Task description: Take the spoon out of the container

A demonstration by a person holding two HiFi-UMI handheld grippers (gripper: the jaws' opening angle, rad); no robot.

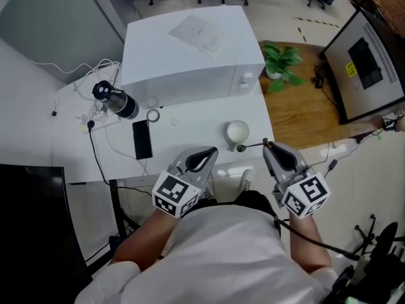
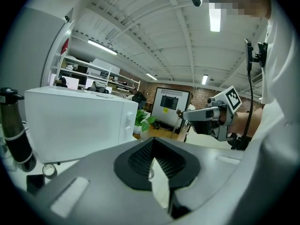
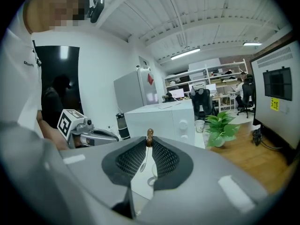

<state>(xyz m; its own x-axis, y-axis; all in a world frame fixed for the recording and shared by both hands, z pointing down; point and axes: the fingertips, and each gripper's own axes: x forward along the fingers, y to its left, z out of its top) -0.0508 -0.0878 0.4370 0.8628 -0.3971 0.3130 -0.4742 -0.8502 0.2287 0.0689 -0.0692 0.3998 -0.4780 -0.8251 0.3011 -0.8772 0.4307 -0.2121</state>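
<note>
Two handheld grippers hover at the near edge of the white desk (image 1: 190,132). The right gripper (image 1: 266,144) has its fingers clenched on the brown-knobbed end of a thin metal spoon (image 1: 252,146). The spoon is out of the small white cup (image 1: 237,132) and reaches left, its bowl just beside the cup's near side. The left gripper (image 1: 209,151), further left, has its fingers pressed together on nothing. A white microwave (image 1: 190,56) stands at the far side. A black phone (image 1: 142,139) and a black flask (image 1: 116,100) lie to the left, and a potted plant (image 1: 283,65) stands to the right.
</note>
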